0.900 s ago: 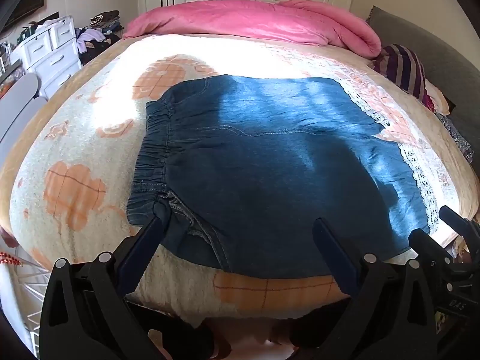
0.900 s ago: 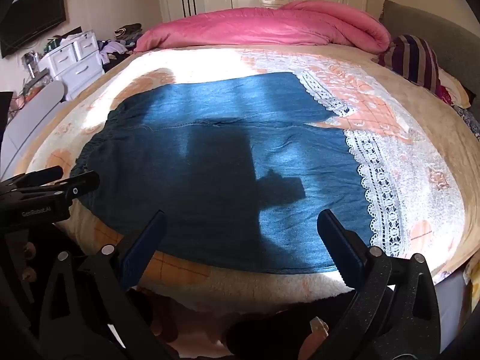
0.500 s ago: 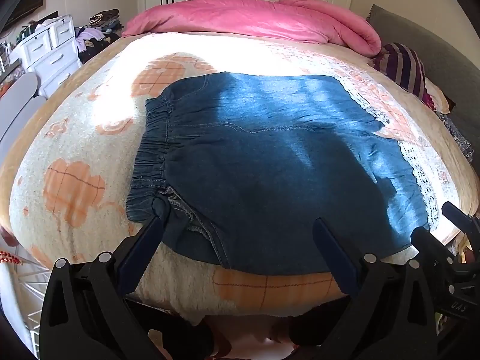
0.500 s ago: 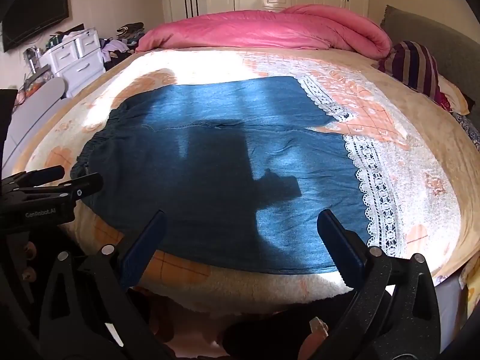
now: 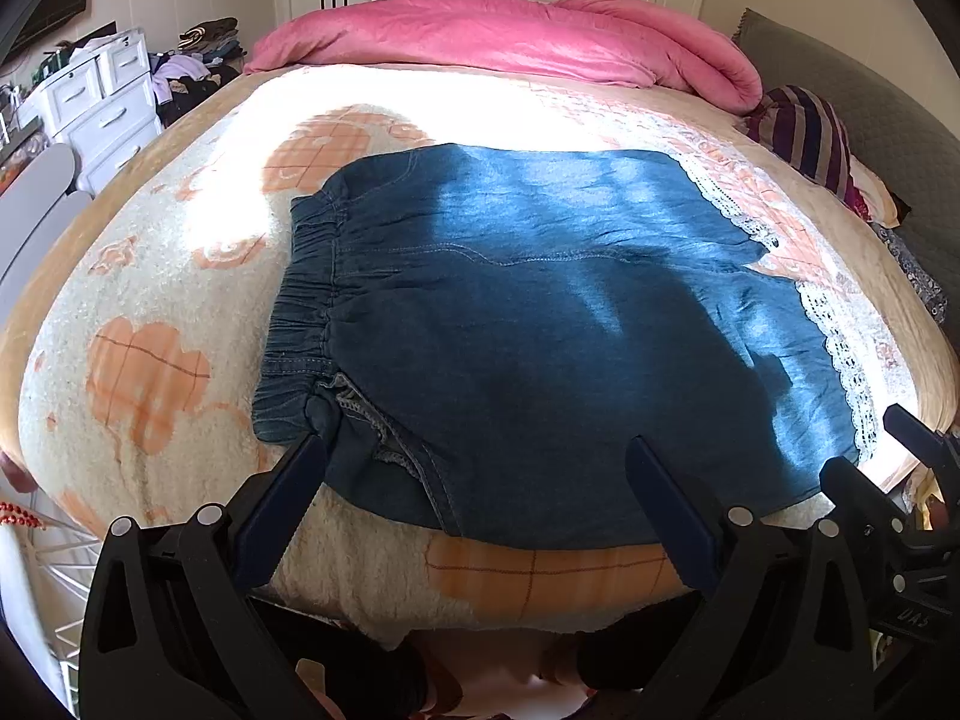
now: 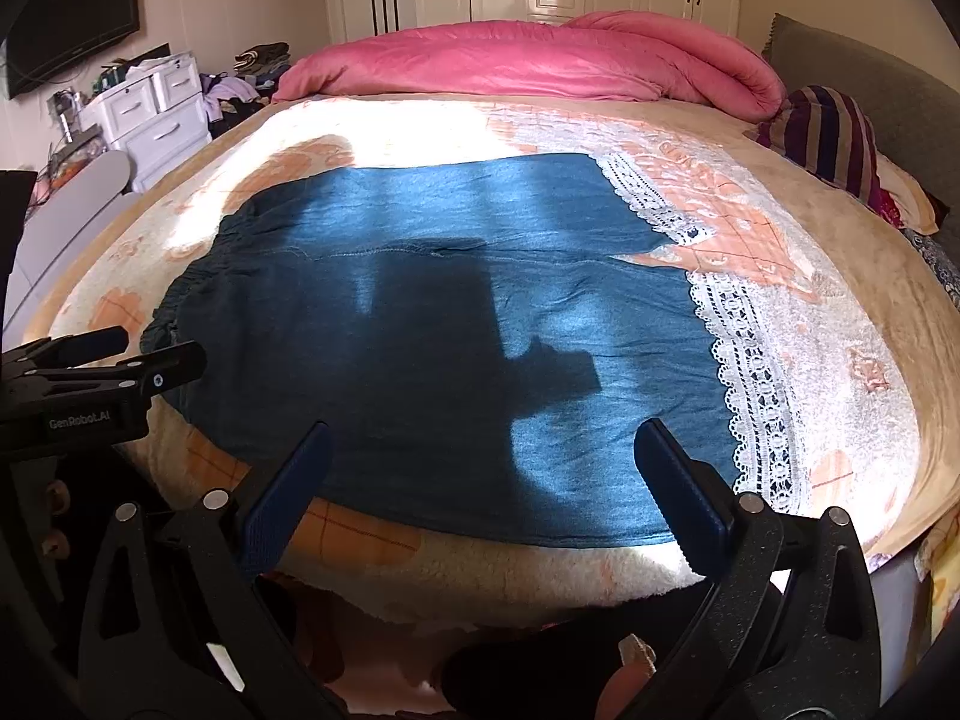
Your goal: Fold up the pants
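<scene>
Blue denim pants (image 5: 528,324) lie flat across the bed, elastic waistband (image 5: 306,300) to the left and white lace hems (image 5: 840,354) to the right. They also show in the right wrist view (image 6: 432,324), lace trim (image 6: 744,384) at the right. My left gripper (image 5: 474,456) is open and empty, hovering at the near edge by the waistband corner. My right gripper (image 6: 480,444) is open and empty at the near edge by the lower leg. Each gripper shows in the other's view: the right one (image 5: 918,468) and the left one (image 6: 114,360).
The bed carries a cream and orange fleece blanket (image 5: 150,360). A pink duvet (image 5: 510,36) is bunched at the far end, a striped pillow (image 5: 810,132) at the right. A white drawer unit (image 5: 96,102) stands left of the bed.
Both grippers have lifted or drawn back slightly, so the pants sit a little lower and further in view. Both stay open; the pants have not moved.
</scene>
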A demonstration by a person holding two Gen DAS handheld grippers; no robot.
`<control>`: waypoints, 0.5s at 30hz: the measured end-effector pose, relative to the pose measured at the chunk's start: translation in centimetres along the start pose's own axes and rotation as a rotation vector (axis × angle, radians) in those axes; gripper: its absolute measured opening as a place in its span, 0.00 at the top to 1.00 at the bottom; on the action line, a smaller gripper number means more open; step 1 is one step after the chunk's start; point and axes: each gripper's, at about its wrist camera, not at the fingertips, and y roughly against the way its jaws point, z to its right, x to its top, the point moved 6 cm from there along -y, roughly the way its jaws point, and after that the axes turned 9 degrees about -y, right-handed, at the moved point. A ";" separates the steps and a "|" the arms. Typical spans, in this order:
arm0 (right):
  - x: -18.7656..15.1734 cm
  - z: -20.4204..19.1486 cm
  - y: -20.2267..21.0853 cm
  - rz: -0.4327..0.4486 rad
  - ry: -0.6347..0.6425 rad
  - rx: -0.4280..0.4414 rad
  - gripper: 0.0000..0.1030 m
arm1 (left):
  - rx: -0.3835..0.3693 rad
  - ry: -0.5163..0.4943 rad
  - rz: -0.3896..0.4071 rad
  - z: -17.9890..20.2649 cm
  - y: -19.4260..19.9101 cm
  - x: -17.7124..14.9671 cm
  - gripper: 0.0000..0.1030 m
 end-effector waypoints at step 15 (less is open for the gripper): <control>-0.1 0.0 -0.1 -0.007 -0.001 0.004 0.08 | 0.005 -0.002 0.006 0.0 0.2 0.0 0.04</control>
